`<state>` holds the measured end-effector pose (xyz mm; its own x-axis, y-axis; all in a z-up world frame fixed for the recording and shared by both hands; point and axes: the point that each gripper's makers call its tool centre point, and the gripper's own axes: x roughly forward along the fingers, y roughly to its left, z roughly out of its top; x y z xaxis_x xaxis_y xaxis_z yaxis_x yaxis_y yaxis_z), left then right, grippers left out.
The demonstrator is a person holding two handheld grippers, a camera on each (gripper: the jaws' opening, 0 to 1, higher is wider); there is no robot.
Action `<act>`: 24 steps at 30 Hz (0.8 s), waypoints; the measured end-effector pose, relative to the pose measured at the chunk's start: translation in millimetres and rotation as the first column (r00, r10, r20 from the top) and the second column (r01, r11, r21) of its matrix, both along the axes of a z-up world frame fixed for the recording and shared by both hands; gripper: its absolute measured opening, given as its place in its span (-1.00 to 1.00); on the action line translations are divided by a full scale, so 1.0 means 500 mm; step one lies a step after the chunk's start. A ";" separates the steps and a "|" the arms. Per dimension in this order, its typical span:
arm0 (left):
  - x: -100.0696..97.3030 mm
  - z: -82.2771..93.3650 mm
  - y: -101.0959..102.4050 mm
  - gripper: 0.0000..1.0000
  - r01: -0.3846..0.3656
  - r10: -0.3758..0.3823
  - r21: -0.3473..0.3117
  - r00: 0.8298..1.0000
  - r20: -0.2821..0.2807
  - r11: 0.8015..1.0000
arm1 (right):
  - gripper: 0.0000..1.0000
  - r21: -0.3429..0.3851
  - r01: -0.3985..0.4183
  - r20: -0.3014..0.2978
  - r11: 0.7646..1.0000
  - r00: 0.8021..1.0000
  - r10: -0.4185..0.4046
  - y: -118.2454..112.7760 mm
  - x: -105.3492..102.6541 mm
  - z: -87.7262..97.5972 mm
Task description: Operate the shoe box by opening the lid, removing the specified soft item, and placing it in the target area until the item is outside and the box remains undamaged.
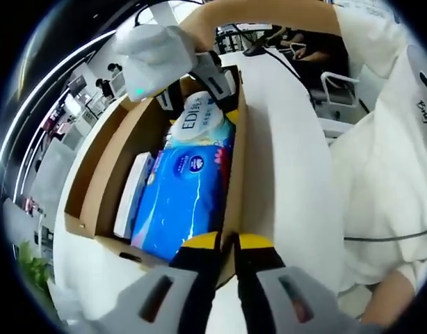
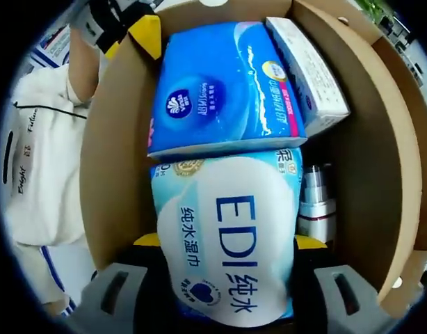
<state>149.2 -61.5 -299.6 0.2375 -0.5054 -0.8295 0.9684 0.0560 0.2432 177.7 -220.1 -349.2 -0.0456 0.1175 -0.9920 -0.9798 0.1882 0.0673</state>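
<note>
1. Office space lies behind, with desks and chairs, and the open brown cardboard shoe box [image 1: 102, 188] sits on a white table [image 1: 283, 160]; its lid is already off or folded away, I cannot tell which
2. On my right gripper [image 2: 226, 245] the yellow-tipped jaws stand wide, one on each side of the white and light-blue soft pack of wet wipes printed EDI [image 2: 227, 236]. They look to be at or against its flanks, though whether they press it yet I cannot tell
3. On my left gripper [image 1: 227, 245] the jaws are nearly together over the near wall of the box; they seem to pinch the cardboard edge, steadying it, but the contact is not clear to me
4. Just past the wipes pack, touching its far end, lies a bright blue plastic-wrapped tissue pack [image 2: 224, 87]. Beside that, against the box wall, is a slim white carton [image 2: 307, 69], and a silvery metal cylinder [image 2: 316, 202] stands between the wipes and the same wall
5. My judgement: the wipes pack is light but squashy, with a slick film wrapper, so it may bulge and slide out of a shallow pinch. I would take it across the middle of its width, squeeze firmly, and lift straight up to spare the cardboard walls
</note>
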 end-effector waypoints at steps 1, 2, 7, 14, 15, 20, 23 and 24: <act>0.000 0.000 0.000 -0.84 -0.005 0.005 0.000 1.000 -0.004 1.000 | 0.40 -0.008 -0.002 0.000 1.000 1.000 0.002 0.000 -0.002 -0.001; 0.000 0.000 0.000 -0.84 -0.007 0.007 0.001 1.000 -0.005 1.000 | 0.40 -0.014 -0.004 0.003 1.000 1.000 0.004 0.000 -0.005 -0.002; 0.001 -0.001 0.000 -0.83 -0.006 0.006 0.005 1.000 -0.002 1.000 | 0.41 -0.037 -0.010 0.014 0.999 1.000 0.011 0.000 -0.006 -0.005; 0.000 -0.002 0.000 -0.83 -0.001 0.001 0.005 1.000 -0.006 1.000 | 0.39 -0.142 -0.026 0.013 0.990 1.000 0.029 -0.007 0.003 -0.009; 0.000 -0.002 0.000 -0.83 -0.001 0.001 0.003 1.000 -0.003 1.000 | 0.39 -0.150 -0.030 0.013 0.988 0.999 0.033 -0.007 0.004 -0.010; -0.001 -0.001 0.000 -0.83 0.007 -0.007 0.000 1.000 0.014 1.000 | 0.38 -0.152 -0.035 0.009 0.988 0.999 0.037 -0.009 0.011 -0.008; -0.001 -0.001 0.000 -0.82 0.005 -0.005 0.003 1.000 0.016 1.000 | 0.37 -0.149 -0.031 0.016 0.988 0.999 0.034 -0.010 0.014 -0.007; 0.000 -0.001 0.000 -0.82 0.002 -0.002 0.003 1.000 0.016 1.000 | 0.36 -0.145 -0.028 0.016 0.989 0.999 0.031 -0.009 0.016 -0.007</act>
<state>149.0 -61.3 -300.2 0.2498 -0.5034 -0.8272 0.9644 0.0529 0.2591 185.5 -224.7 -352.8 -0.0283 -0.0289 -0.9992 -0.9859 0.1656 0.0231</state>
